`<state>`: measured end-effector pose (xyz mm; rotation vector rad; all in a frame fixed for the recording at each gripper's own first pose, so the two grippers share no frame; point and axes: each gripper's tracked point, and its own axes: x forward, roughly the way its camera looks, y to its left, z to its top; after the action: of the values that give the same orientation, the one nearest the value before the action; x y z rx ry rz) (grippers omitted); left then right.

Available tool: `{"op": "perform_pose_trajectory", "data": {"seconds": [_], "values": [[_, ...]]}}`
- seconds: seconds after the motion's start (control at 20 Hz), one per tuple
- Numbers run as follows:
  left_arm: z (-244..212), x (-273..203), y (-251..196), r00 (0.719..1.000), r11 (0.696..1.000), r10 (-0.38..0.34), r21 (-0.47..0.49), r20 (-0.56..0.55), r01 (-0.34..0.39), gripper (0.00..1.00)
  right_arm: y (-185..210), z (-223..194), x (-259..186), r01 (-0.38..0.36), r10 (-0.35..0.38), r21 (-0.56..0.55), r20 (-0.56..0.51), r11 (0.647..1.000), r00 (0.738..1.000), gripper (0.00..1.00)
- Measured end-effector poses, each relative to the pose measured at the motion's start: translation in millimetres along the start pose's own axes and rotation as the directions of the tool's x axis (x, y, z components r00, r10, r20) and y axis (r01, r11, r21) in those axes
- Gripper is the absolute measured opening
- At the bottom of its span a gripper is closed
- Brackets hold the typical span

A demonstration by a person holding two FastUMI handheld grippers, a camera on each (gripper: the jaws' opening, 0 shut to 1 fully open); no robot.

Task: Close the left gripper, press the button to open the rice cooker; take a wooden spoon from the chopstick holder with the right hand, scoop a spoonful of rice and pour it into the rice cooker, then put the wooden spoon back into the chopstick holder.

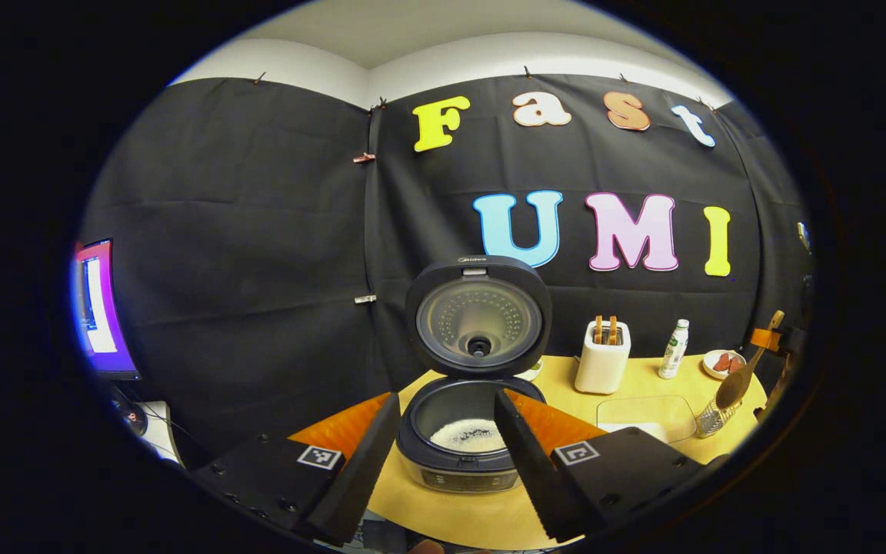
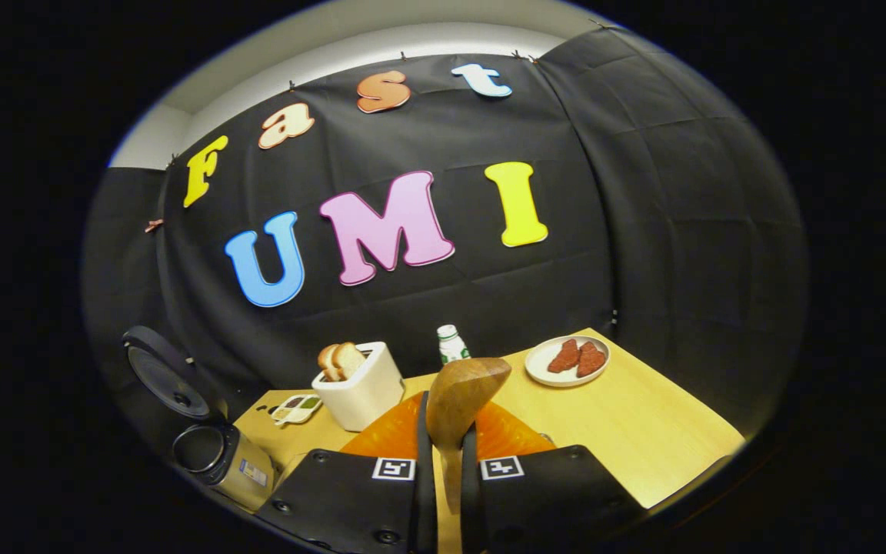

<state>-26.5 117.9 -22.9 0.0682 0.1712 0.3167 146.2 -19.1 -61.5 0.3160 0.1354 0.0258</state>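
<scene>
Presently, in the left gripper view, the left gripper [image 1: 443,462] stands nearest, its two black fingers [image 1: 358,469] spread wide apart and pinching nothing. Between them, just beyond the tips, sits the rice cooker [image 1: 462,454] on the wooden table [image 1: 643,385]. Its lid [image 1: 478,315] is raised upright, inner face toward the camera. White rice [image 1: 470,435] lies in the bottom of the inner pot.

To the right of the cooker a clear, shallow container [image 1: 637,415] rests on the table. Further right, near the table's edge, stands the glass chopstick holder [image 1: 712,419]. The wooden spoon [image 1: 743,377] is tilted over it, bowl low and close to the holder's mouth, handle rising to the right, where an orange-fingered right gripper [image 1: 766,338] grips it. Whether the bowl touches the holder cannot be told.

Farther back stand a white toaster [image 1: 603,355] with two slices in its slots, a small white bottle [image 1: 674,348] and a plate [image 1: 722,363] of reddish pieces. At the far left a lit monitor [image 1: 101,308] shows.

In the right gripper view, the right gripper [image 2: 444,462] has its fingers pressed against the spoon's [image 2: 462,400] handle, one on each side, with the bowl standing up beyond the tips. Behind it lie the toaster [image 2: 362,385], the bottle [image 2: 452,345] and the plate [image 2: 566,360]. A small dish [image 2: 297,408] lies left of the toaster, and the open cooker [image 2: 212,454] is at the near left.
</scene>
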Motion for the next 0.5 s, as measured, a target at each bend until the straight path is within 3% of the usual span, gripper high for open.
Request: {"op": "perform_pose_trajectory", "data": {"seconds": [0.15,0.3,0.5], "values": [[6,3,8,0.999,0.999,-0.008,0.036,0.034,0.007,0.89,43,-13,3,-0.058,0.058,-0.011,-0.026,0.998,0.998,0.16],[9,6,13,0.998,0.998,-0.03,0.049,0.046,0.028,0.85,78,-30,12,-0.098,0.096,-0.033,-0.045,0.995,0.994,0.16],[6,16,19,0.998,0.997,-0.06,0.046,0.034,0.058,0.85,96,-83,25,-0.093,0.085,-0.057,-0.137,0.994,0.987,0.16]]}}
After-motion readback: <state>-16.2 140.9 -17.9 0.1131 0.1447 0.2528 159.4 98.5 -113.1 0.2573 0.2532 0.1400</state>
